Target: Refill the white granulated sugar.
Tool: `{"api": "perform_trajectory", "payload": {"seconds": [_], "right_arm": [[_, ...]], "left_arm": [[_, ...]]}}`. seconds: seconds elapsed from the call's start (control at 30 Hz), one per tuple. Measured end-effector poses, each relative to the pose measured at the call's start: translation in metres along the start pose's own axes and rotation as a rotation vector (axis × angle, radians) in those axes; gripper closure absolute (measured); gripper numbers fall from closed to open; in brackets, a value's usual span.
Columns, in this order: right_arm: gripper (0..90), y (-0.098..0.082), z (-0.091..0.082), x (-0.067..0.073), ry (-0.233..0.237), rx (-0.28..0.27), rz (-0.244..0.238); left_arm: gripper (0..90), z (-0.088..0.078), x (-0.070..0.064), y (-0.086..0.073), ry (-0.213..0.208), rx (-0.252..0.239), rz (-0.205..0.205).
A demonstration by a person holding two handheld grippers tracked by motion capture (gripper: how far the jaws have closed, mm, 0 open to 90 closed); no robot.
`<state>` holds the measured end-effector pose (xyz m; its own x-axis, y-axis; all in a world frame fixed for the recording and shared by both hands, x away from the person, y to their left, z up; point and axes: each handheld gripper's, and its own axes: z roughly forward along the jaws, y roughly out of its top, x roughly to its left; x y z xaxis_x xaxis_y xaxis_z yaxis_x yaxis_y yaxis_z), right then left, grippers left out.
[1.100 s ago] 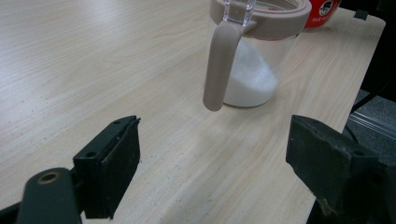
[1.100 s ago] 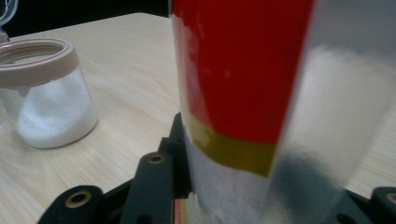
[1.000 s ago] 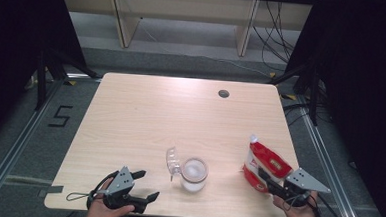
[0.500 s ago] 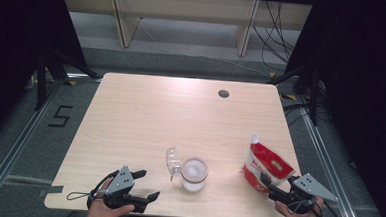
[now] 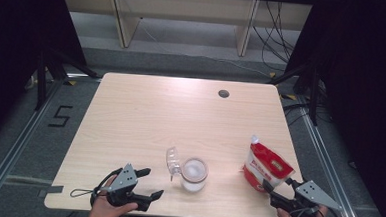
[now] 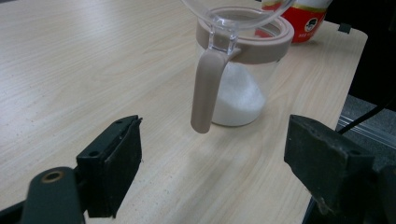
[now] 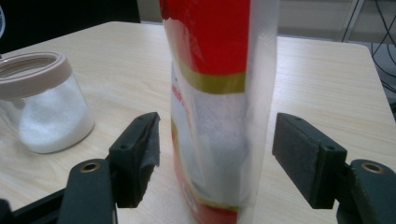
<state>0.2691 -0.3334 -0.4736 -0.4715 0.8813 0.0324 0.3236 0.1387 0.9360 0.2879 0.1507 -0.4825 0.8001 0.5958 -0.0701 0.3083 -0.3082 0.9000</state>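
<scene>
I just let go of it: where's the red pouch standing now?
High view: the red pouch stands upright at the table's near right, right of the jar, just ahead of the right gripper.

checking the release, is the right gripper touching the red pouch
Apart. The right gripper view shows the right gripper with bare gaps either side of the red pouch.

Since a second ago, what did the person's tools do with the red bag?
The right tool has let go of the red and white plastic pouch: it was tilted in the grip, and now it stands upright on the pale wooden table between jaws that have just been opening, pads apart from it. The left tool and the clear lidded jar of white powder stayed put.
</scene>
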Motion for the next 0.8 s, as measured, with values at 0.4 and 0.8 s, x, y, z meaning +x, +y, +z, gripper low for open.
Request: {"api": "perform_trajectory", "payload": {"seconds": [0.4,0.8], "right_arm": [[32.7,-0.004,-0.01,0.004,-0.022,0.006,0.01],[32.6,-0.006,-0.011,0.006,-0.029,-0.011,-0.007]], "left_arm": [[23.2,0.003,-0.003,0.006,-0.011,0.009,0.004],[57.3,0.0,-0.007,0.013,-0.015,-0.004,0.055]]}}
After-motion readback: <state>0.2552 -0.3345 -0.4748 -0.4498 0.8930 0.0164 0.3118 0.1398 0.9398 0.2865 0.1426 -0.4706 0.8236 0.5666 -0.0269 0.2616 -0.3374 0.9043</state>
